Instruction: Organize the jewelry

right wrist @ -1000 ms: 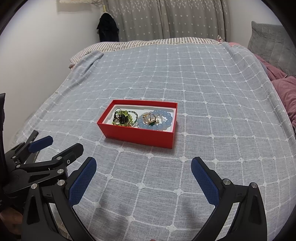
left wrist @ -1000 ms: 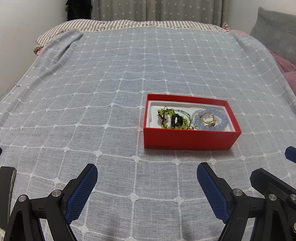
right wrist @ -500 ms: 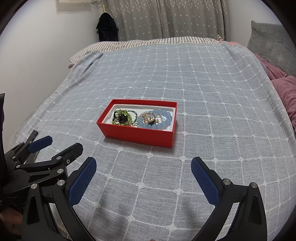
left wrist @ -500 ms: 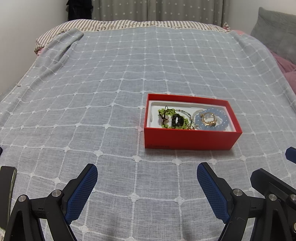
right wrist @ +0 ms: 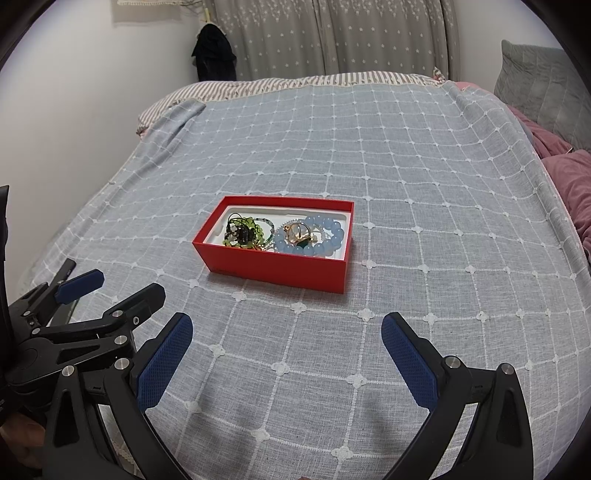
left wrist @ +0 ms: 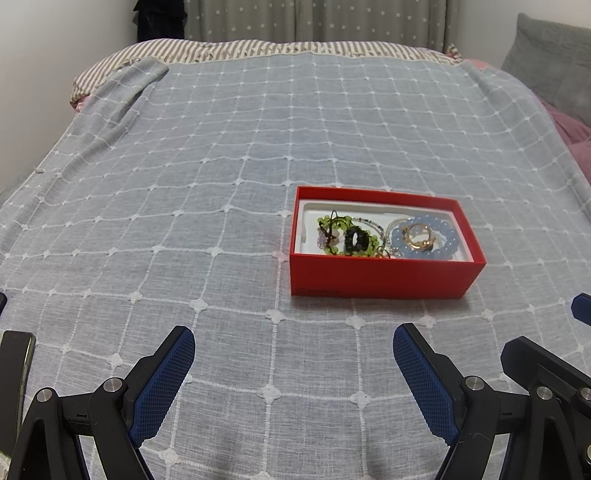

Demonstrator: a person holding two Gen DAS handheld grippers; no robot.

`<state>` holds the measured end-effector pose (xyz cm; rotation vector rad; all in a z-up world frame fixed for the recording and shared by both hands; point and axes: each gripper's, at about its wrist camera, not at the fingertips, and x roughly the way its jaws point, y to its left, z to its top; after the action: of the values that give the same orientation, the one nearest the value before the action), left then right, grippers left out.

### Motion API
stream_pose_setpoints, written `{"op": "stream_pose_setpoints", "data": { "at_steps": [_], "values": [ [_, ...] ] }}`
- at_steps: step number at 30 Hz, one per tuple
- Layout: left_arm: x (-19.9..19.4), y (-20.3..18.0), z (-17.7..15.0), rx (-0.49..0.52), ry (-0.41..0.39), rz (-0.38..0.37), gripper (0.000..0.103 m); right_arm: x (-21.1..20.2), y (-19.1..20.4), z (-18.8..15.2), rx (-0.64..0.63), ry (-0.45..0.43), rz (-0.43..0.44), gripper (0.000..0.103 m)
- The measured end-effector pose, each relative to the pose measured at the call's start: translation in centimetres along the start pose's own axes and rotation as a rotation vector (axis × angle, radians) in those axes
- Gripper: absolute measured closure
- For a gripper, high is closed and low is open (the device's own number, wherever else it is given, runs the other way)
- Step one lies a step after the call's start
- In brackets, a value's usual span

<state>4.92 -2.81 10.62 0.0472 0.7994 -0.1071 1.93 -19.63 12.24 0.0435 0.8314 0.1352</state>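
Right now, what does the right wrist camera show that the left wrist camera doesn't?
Only the right wrist view shows the left gripper from the side, open and empty, and a pale hanging on the wall. Only the left wrist view shows a dark flat object at its lower left edge; what it is I cannot tell. Both share the red box of tangled jewelry, with the blue bead bracelet and green bead bracelet, on the checked bedspread. The right gripper is open too.

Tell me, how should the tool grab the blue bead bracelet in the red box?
Probably from straight above, pinching one bead section on the far right arc of the blue bead bracelet. It lies flat in the red box, whose walls block sideways reach, and gold rings sit in its middle. That arc looks clearest.
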Motion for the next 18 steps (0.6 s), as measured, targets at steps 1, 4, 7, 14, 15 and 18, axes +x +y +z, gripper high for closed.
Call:
{"op": "stream_pose_setpoints", "data": {
  "at_steps": [1,4,7,14,15,18],
  "values": [
    [0.02,0.04,0.01,0.000,0.001,-0.001,0.012,0.03,0.01,0.02,0.000,0.000,0.000,0.000],
    [-0.01,0.08,0.00,0.000,0.000,0.001,0.012,-0.01,0.02,-0.13,0.000,0.000,0.001,0.000],
    [-0.01,0.08,0.00,0.000,0.001,0.000,0.012,0.01,0.00,-0.11,0.000,0.001,0.001,0.000],
    [-0.09,0.16,-0.01,0.001,-0.003,0.001,0.012,-0.02,0.00,-0.09,0.000,0.001,0.002,0.000],
    [-0.10,0.18,0.01,0.002,-0.005,0.001,0.012,0.01,0.00,-0.07,0.000,0.001,0.001,0.000],
    [-0.17,0.23,0.02,0.005,-0.012,0.006,0.012,0.00,0.01,-0.07,-0.001,0.002,0.001,0.000]
  ]
}}
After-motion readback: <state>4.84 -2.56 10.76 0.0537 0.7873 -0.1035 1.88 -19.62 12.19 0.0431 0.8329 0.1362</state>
